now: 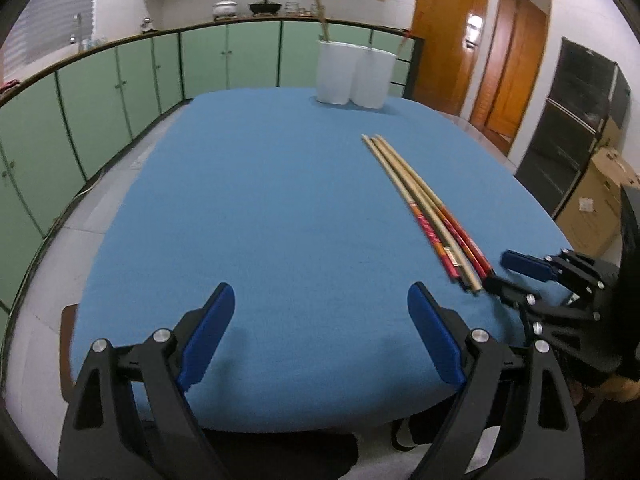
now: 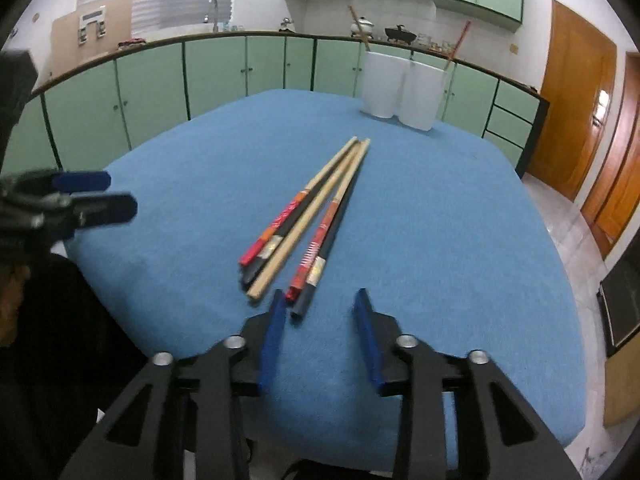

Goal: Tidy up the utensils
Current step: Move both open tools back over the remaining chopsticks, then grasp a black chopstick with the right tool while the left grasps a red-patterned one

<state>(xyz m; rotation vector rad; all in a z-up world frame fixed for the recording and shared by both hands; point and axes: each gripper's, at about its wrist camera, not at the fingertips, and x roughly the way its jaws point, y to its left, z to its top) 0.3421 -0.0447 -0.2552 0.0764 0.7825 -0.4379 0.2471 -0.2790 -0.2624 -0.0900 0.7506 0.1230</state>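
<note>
Several chopsticks (image 2: 308, 216) lie bunched on the blue table (image 2: 440, 240), tips pointing to the far side; they also show in the left wrist view (image 1: 424, 204). Two white holders (image 2: 404, 90) stand at the far edge, each with a chopstick in it; they also show in the left wrist view (image 1: 354, 74). My right gripper (image 2: 320, 300) is open, just short of the chopsticks' near ends, and shows in the left wrist view (image 1: 500, 270). My left gripper (image 1: 320, 300) is open and empty over the table's near left part, and shows in the right wrist view (image 2: 116, 194).
Green cabinets (image 1: 120, 80) with a counter run behind the table. Wooden doors (image 1: 480, 48) and a black shelf unit (image 1: 572, 120) stand to the right. A cardboard box (image 1: 600, 200) sits beside the table.
</note>
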